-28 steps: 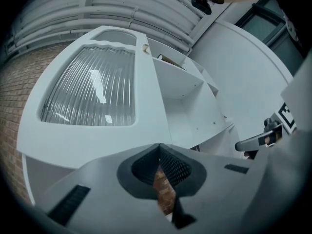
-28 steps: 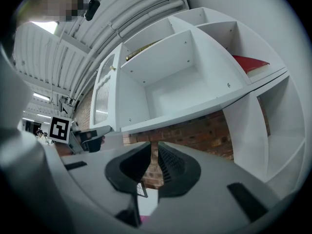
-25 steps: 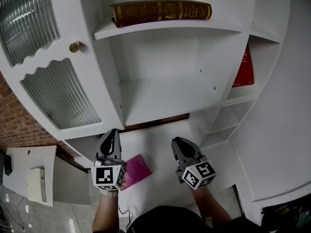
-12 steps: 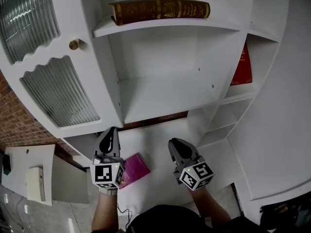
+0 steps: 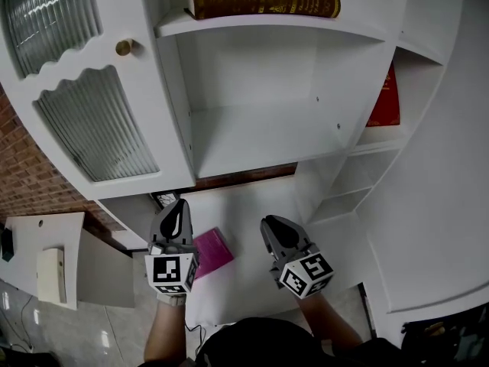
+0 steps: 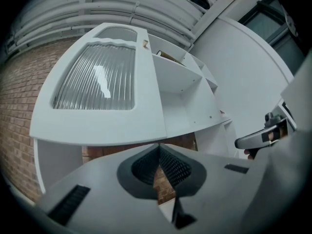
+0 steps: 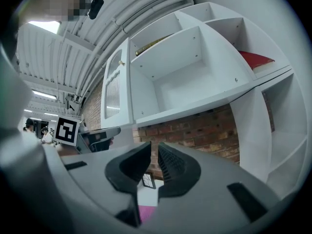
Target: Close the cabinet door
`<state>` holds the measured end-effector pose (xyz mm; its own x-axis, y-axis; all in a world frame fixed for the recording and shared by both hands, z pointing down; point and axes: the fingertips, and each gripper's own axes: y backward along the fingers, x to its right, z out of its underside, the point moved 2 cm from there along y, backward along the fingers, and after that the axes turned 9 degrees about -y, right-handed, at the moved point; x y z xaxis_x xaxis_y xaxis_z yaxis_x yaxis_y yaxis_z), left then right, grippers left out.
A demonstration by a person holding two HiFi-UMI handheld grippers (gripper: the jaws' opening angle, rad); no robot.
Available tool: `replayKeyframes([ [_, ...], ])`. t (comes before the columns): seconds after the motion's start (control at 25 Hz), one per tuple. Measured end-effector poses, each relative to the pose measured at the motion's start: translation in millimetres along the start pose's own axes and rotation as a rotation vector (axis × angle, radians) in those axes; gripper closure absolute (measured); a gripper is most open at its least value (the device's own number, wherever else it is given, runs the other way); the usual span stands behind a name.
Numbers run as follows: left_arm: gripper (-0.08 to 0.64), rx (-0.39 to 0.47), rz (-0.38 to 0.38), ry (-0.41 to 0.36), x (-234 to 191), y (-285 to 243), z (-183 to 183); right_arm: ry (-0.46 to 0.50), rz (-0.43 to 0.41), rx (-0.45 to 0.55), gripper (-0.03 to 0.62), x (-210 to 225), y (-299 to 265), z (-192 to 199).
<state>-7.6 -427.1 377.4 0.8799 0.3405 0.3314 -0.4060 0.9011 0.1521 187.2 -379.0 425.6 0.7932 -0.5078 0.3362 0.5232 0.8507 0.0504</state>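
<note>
The left hand-held gripper [image 5: 178, 205] has its jaws pressed together on nothing. The right hand-held gripper [image 5: 271, 222] shows only a slit between its jaws and is also empty. Both hover over the white worktop [image 5: 244, 201], probably readied to push rather than grasp. A pink book [image 5: 210, 251] lies between them. Beyond the left one, up and to its left, the cabinet door [image 5: 84, 90] stands swung wide open, with its brass knob [image 5: 123, 47] higher up. Farthest off, a brown book [image 5: 260, 1] lies on the open shelf.

Left gripper [image 6: 158, 155] has its 2 jaws pressed together, nothing between them. Above it is the white cabinet door [image 6: 146, 111], swung wide open, with 1 ribbed glass pane [image 6: 97, 79]. Open shelves [image 6: 180, 89] sit to its right, brick wall [image 6: 22, 106] to its left, and the right gripper [image 6: 261, 136] pokes in at the right edge.
</note>
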Motion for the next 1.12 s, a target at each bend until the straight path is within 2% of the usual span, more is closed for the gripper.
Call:
replayKeyframes([
  [0.64, 0.551, -0.202, 0.006, 0.102, 37.7, 90.2, 65.8, 0.018, -0.094, -0.141, 0.537, -44.1, 26.5, 56.1],
  [1.12, 0.551, -0.305, -0.029, 0.131, 57.9, 167.6, 88.4, 0.039, -0.145, -0.246, 0.537, -67.9, 57.7, 104.2],
])
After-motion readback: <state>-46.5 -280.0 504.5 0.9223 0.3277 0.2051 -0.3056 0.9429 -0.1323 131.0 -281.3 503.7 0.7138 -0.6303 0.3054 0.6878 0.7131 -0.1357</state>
